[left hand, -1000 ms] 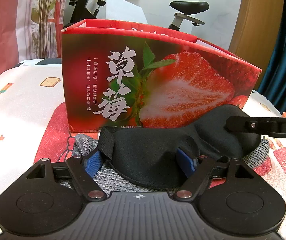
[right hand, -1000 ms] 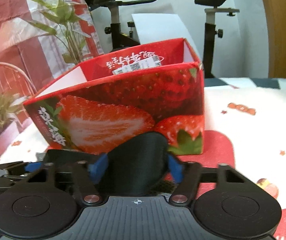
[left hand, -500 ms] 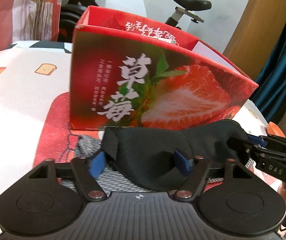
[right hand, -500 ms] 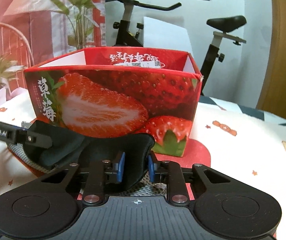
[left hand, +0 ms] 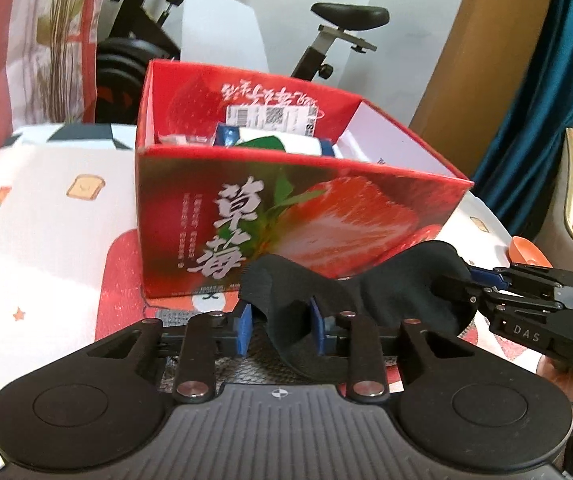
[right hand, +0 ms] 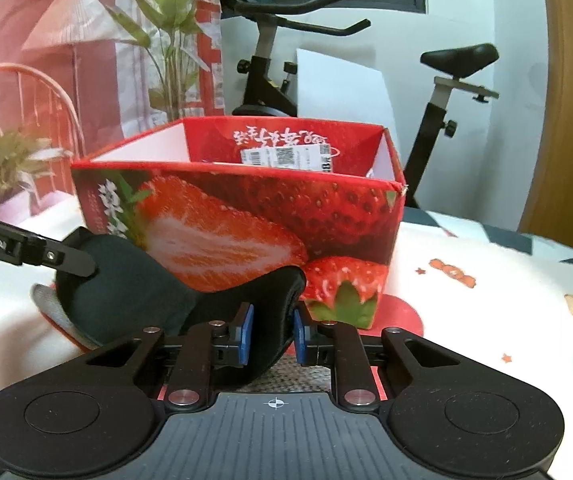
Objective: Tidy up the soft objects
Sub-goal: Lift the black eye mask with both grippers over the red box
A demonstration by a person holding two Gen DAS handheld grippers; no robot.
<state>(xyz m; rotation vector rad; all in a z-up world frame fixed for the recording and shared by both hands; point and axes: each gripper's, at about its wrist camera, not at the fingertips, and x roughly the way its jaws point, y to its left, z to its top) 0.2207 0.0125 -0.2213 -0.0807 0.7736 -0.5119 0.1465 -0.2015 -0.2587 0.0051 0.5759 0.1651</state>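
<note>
A black sleep mask (left hand: 366,296) hangs stretched between my two grippers, in front of the red strawberry box (left hand: 286,216). My left gripper (left hand: 280,328) has its jaws closing, and its blue pads (left hand: 244,328) pinch the mask's left end. In the right wrist view my right gripper (right hand: 272,334) is also closing, with the mask's (right hand: 134,280) right end pressed between its pads (right hand: 246,332). Each gripper shows in the other's view: the right gripper (left hand: 482,280) and the left gripper (right hand: 82,264). A grey knitted piece (right hand: 46,300) lies under the mask.
The open box (right hand: 246,216) holds a white and blue package (left hand: 278,142). It stands on a white printed tablecloth (left hand: 46,220). An exercise bike (right hand: 270,60), a plant (right hand: 166,40) and a red chair (right hand: 26,92) stand behind. A hand (left hand: 558,376) holds the right gripper.
Both grippers' jaws have narrowed onto the mask's ends. The left wrist view has risen, so the box's inside now shows. The mask has lifted off the grey knitted piece.
</note>
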